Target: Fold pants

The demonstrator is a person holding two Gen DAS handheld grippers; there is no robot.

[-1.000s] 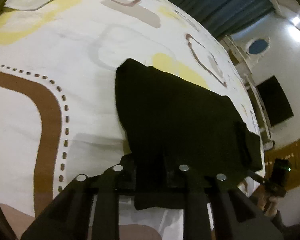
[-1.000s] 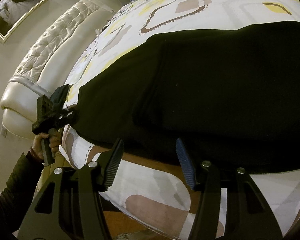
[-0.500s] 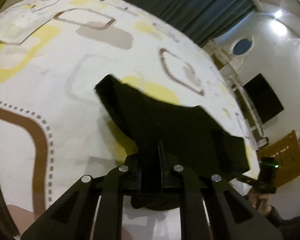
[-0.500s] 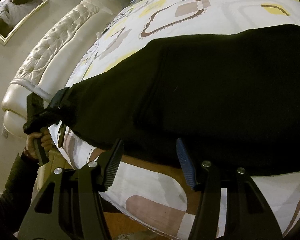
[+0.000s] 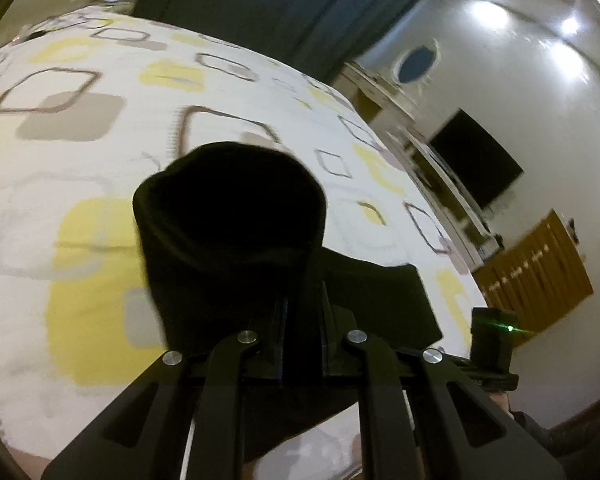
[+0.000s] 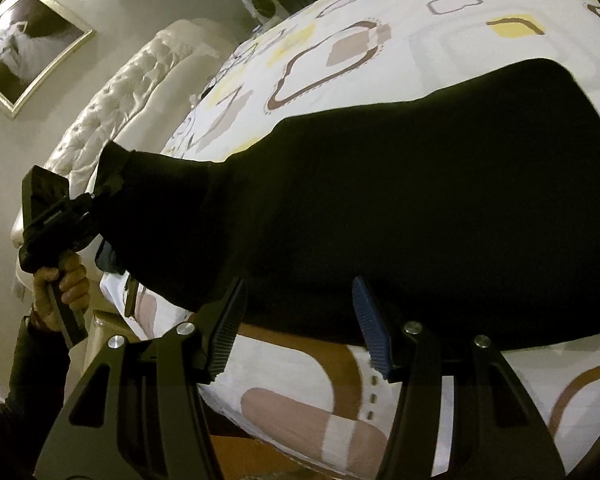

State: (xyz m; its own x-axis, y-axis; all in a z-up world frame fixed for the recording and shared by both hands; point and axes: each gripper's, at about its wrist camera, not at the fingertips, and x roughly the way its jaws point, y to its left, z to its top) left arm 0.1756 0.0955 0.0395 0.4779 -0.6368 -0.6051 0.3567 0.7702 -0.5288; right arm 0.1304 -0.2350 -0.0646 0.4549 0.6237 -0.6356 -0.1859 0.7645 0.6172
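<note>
- the black pants (image 6: 400,208) lie across the patterned bedspread (image 6: 480,16), most of the cloth flat on the bed.
- the left gripper (image 5: 300,312) has its fingers pressed together on one end of the pants, and that end is raised off the bedspread, bunched in front of the camera.
- the right gripper (image 6: 298,322) has its fingers spread, just short of the near edge of the pants, nothing between them.
- a tufted cream headboard (image 6: 128,92) stands behind the bed.
</note>
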